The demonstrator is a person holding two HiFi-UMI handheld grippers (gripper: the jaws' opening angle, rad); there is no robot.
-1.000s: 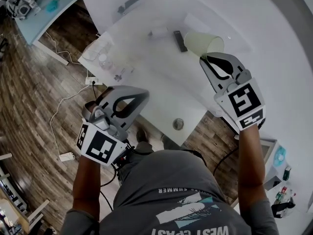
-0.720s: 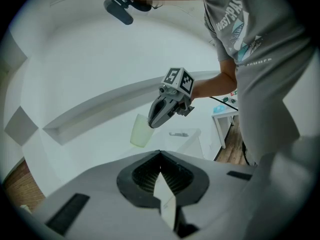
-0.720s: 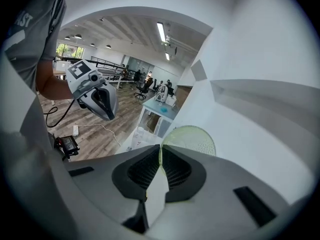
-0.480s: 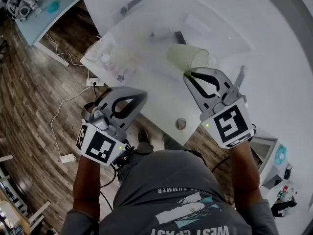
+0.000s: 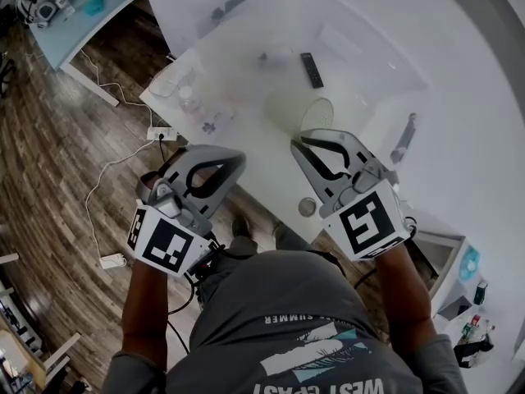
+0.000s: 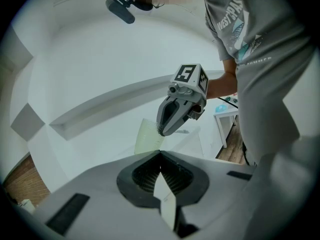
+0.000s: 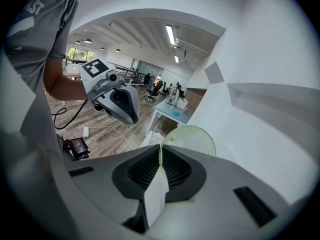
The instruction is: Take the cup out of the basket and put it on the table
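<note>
Wooden floor [image 5: 57, 146]: dark planks at the left of the head view, with a white cable and a power strip lying on them.
White table [image 5: 459, 138]: fills the upper right of the head view; one corner points toward the person.
Person: stands at that near corner in a grey printed shirt [image 5: 287, 318], both forearms stretched forward.
Right gripper [image 5: 298, 144]: reaches over the table's near edge and points downward. Its own view shows the jaws closed on the wall of the cup, one jaw inside the mouth and one outside.
Left gripper [image 5: 237, 157]: hangs over the floor just off the table's left edge, apart from the right gripper. Its own view shows the jaws closed together with nothing between them.
Cup [image 5: 297, 113]: pale green and see-through, held by its rim in the right gripper. It is tilted, mouth toward the person, above the table just inside the near edge. Whether its base touches the table I cannot tell.
Grey tool [image 5: 232, 2]: long, lies near the table's far left edge, well apart from the cup.
Second grey tool [image 5: 404, 138]: lies on the table to the right of the right gripper.
Clear bottle [image 5: 188, 97]: near the table's left corner, faint against the white.
Remote [image 5: 312, 70]: black, lies flat on the table beyond the cup.
Round fitting [image 5: 307, 207]: small, grey, just inside the near corner, below the right gripper.
</note>
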